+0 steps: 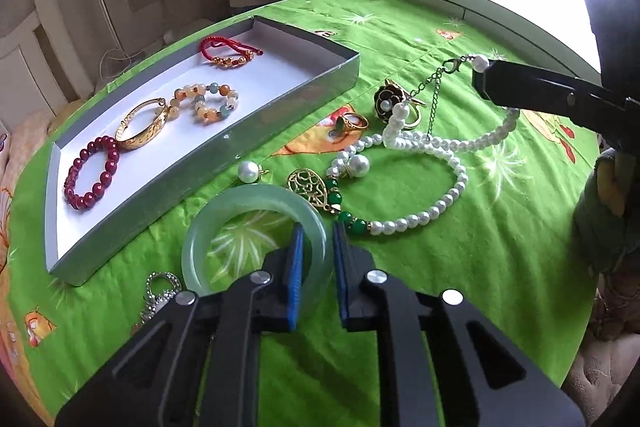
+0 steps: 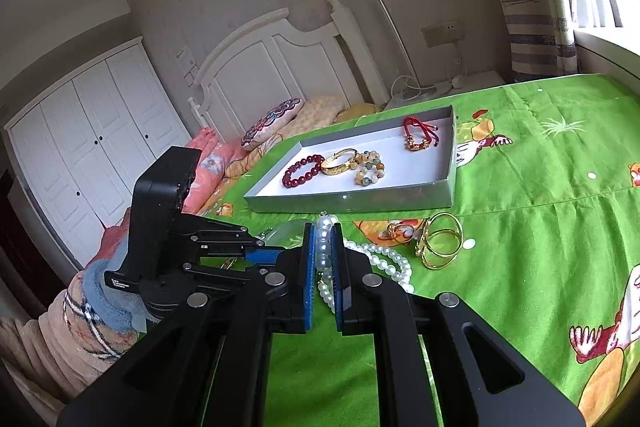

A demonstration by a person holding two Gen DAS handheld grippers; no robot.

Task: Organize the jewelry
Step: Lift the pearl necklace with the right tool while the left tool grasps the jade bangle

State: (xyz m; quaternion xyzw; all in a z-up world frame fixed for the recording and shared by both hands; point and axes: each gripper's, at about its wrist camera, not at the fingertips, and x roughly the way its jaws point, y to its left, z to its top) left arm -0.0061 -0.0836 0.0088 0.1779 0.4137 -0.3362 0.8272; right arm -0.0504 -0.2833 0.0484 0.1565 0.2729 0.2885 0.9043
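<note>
- Two blue pads of the left gripper (image 1: 316, 251) straddle the near-right rim of the jade bangle (image 1: 224, 223), clenched on it – the ring lies flat on the green cloth (image 1: 460, 267), and the grey tray (image 1: 224, 143) sits just up-left.
- Right view: the right gripper (image 2: 323, 259) is clamped on the pearl necklace (image 2: 384, 259), strand trailing rightward; the tray lies straight ahead – the left gripper is nearer it.

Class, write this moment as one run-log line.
left gripper: shut on jade bangle | right gripper: shut on pearl necklace | tray: four bracelets
</note>
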